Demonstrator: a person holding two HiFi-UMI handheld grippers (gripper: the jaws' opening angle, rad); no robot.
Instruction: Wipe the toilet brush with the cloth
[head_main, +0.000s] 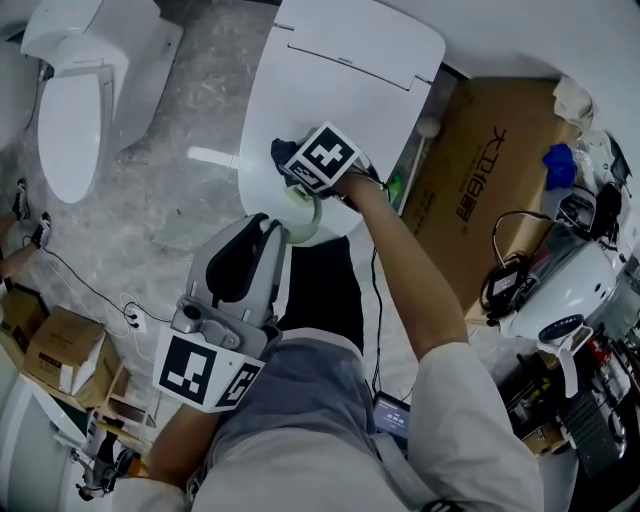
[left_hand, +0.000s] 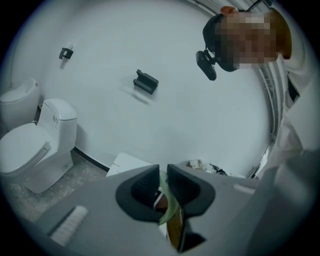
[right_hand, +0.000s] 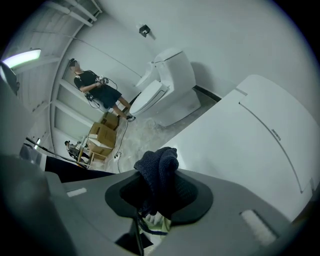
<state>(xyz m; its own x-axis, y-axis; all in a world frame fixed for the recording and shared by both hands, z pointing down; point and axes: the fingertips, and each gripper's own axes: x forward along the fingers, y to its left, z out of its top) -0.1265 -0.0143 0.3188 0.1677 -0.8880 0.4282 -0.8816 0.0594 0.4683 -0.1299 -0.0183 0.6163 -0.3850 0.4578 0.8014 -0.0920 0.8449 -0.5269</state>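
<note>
Cloth (right_hand: 160, 162) pinched in right gripper (right_hand: 158, 196) jaws, just beside pale green toilet brush (head_main: 300, 212) clamped between left gripper (left_hand: 163, 176) jaws.

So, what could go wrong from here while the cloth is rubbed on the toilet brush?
1. The left gripper pinches only a thin pale green edge of the toilet brush; wiping pressure may twist it loose, onto the closed toilet lid below.
2. The right gripper holds the dark blue cloth as a bunched wad, so it may slip out during rubbing.
</note>
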